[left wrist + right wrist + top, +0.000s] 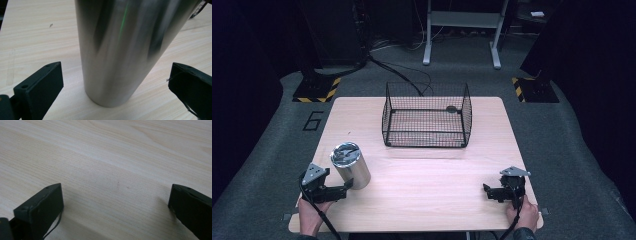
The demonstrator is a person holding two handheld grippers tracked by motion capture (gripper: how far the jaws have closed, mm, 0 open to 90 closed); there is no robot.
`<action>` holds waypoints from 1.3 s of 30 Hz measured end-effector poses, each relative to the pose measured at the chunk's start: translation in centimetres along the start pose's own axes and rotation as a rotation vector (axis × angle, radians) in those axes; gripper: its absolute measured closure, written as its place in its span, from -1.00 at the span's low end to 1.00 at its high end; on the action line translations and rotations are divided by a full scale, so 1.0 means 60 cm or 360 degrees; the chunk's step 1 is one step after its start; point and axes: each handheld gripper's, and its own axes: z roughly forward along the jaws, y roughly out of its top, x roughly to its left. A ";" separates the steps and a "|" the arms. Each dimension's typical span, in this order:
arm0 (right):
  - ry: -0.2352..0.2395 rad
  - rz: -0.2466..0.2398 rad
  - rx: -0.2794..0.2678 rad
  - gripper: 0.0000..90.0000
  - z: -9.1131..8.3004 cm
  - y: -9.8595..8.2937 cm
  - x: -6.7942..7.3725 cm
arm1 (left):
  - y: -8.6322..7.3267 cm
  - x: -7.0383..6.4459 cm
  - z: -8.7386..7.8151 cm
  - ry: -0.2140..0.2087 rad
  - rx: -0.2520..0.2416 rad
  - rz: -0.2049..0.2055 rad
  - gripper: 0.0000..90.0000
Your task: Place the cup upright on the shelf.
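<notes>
A dark room with grey carpet surrounds a pale wooden table (422, 200), and a black wire basket (427, 116) stands toward its far side, well apart from both hands. Near the front left corner a steel cylinder (350, 165) stands upright on the table, its long axis vertical, open shiny top upward. The left tongs (341, 191) lie just beside its base, pointing rightward at it; in the left gripper view the cylinder (120, 50) rises straight ahead between the two black jaws, which stand wide apart with clear wood showing on either side, so they hold nothing and do not yet touch the metal. The right tongs (490, 192) rest at the front right of the table, well apart from the cylinder, their jaws equally spread over bare wood in the right gripper view and empty. The left hand (309, 212) is plainly the nearer one, and I judge the coming move is a short push forward so the jaws straddle the cylinder's lower wall before closing across its width
</notes>
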 end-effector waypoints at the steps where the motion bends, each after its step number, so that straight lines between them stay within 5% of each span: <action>1: 0.0000 0.0000 0.0000 -1.00 0.000 0.000 0.000 | 0.006 -0.001 0.001 -0.0007 0.0007 0.0011 -1.00; 21: 0.0002 -0.0003 -0.0001 -1.00 0.000 0.000 0.000 | 0.043 -0.012 0.020 0.0000 -0.0084 0.0011 -1.00; 39: 0.0002 -0.0003 0.0000 -1.00 0.000 0.000 0.000 | 0.059 -0.023 0.044 0.0083 -0.0138 -0.0018 -0.98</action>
